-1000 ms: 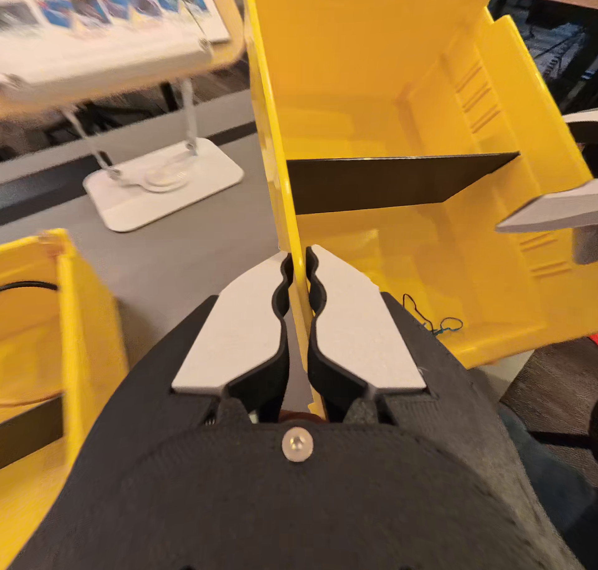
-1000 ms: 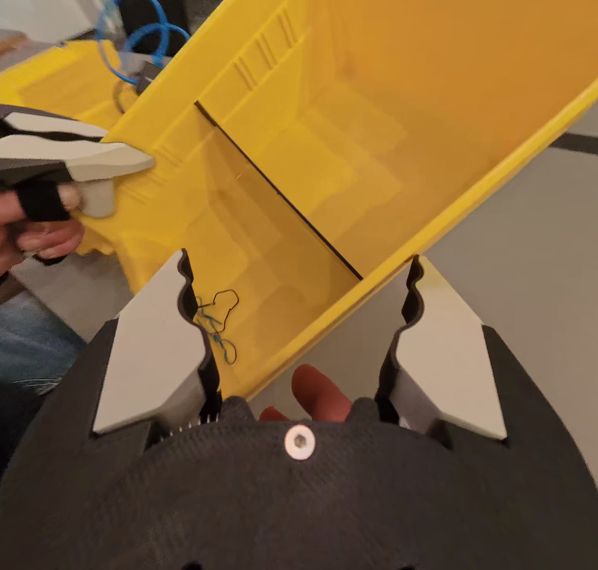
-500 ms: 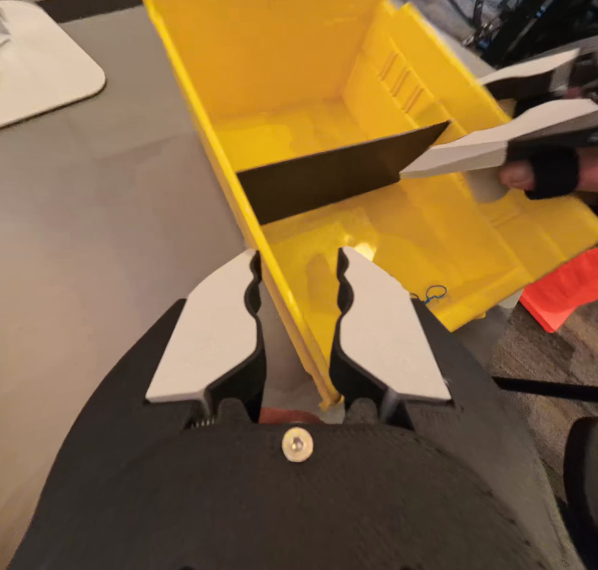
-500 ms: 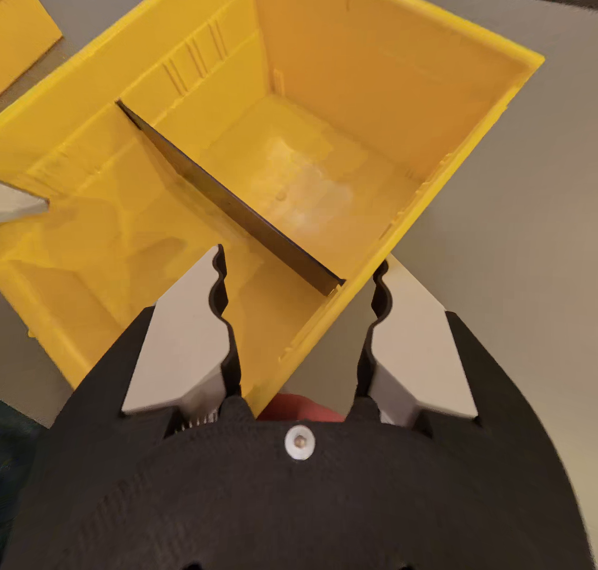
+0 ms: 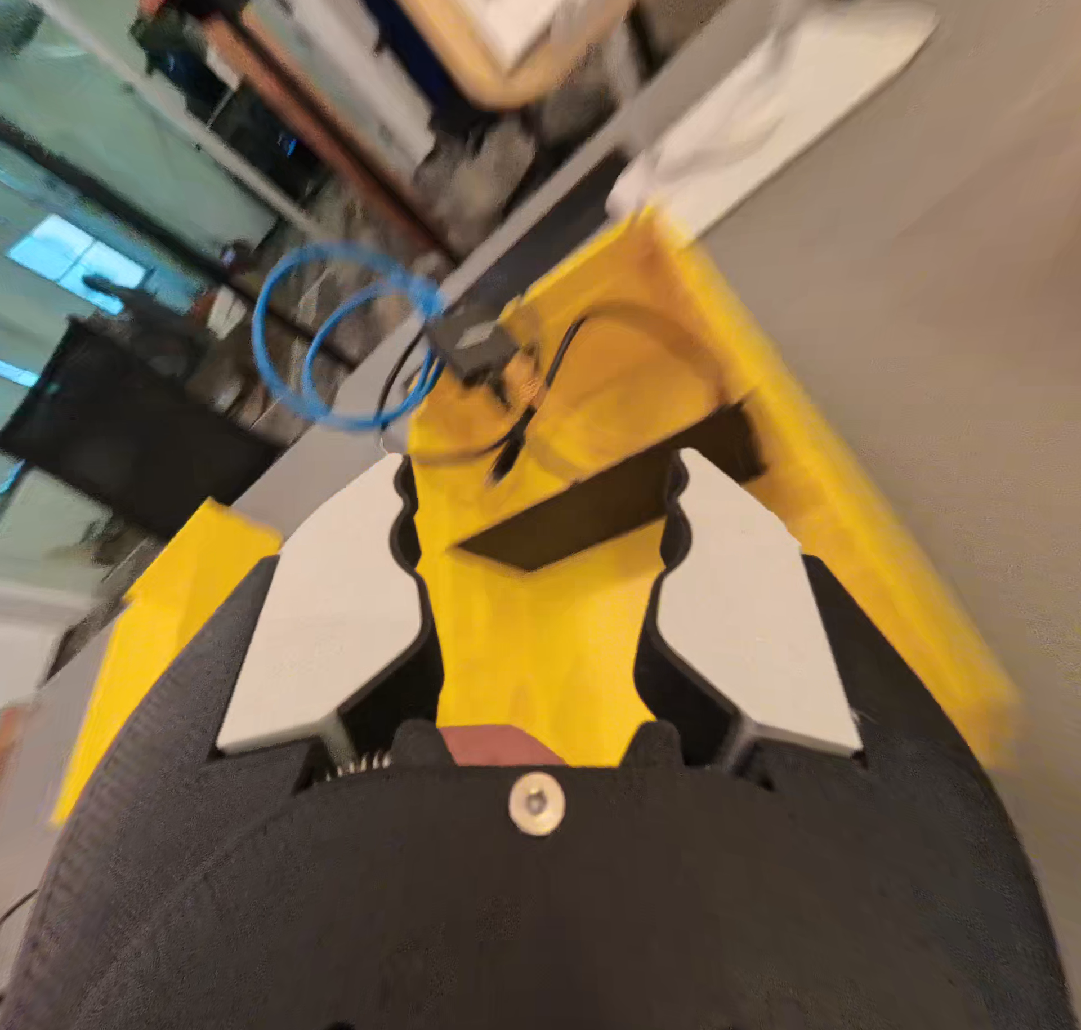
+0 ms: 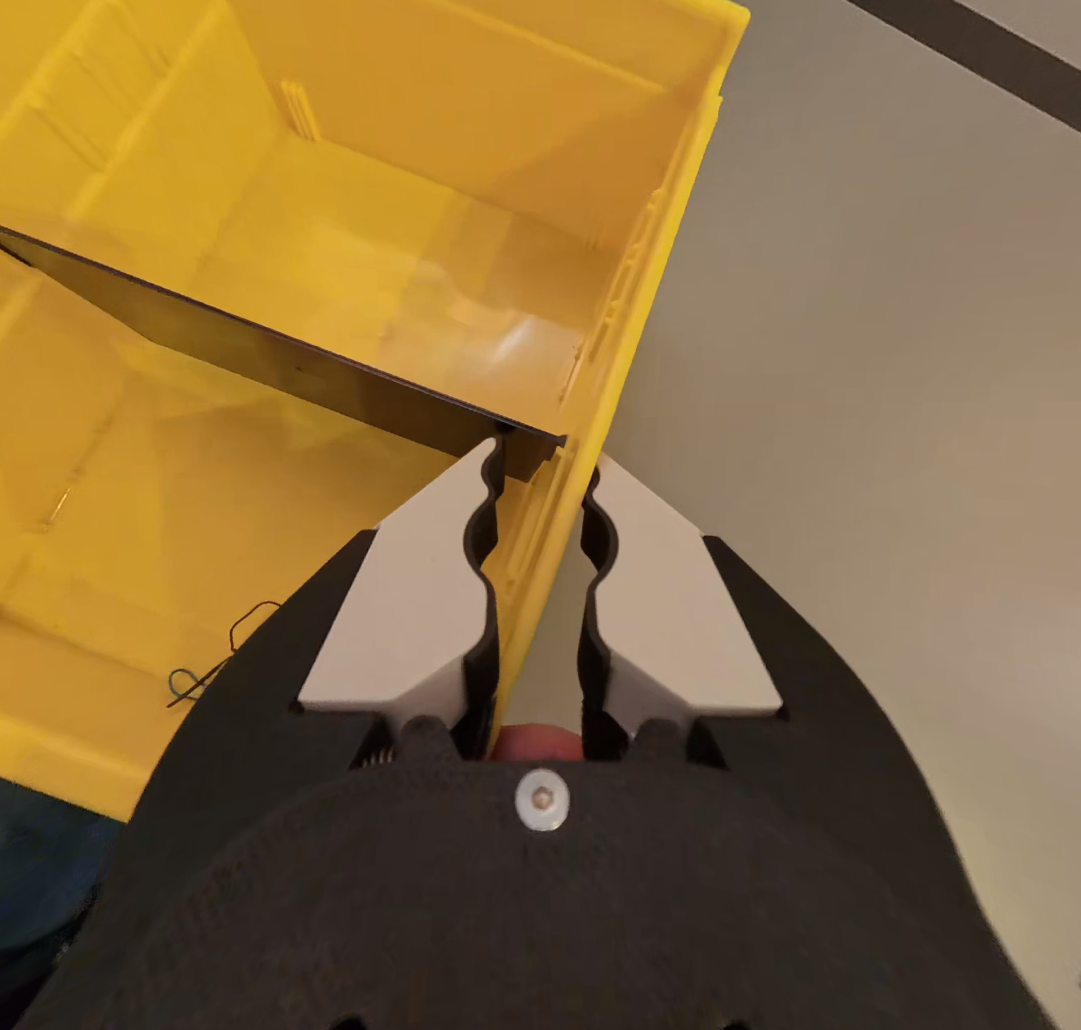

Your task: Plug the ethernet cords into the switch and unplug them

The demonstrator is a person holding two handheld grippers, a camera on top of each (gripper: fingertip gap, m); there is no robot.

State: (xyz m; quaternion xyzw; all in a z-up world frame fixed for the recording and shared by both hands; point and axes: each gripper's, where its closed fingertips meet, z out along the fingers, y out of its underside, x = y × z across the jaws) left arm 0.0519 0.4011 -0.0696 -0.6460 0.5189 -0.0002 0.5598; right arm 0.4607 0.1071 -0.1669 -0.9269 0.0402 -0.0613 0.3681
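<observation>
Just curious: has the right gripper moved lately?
Yes. The right gripper narrowed around the wall of the yellow bin, by the black divider.

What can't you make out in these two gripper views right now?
- Left wrist view: motion blur hides whether the blue cords are plugged into the dark switch.
- Right wrist view: the right gripper straddles the yellow bin wall; contact is unclear.
- Thin wire scrap: partly behind the gripper body.

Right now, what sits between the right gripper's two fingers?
In the right wrist view, the yellow bin's side wall runs between the right gripper fingers, which straddle it without visibly clamping.
</observation>
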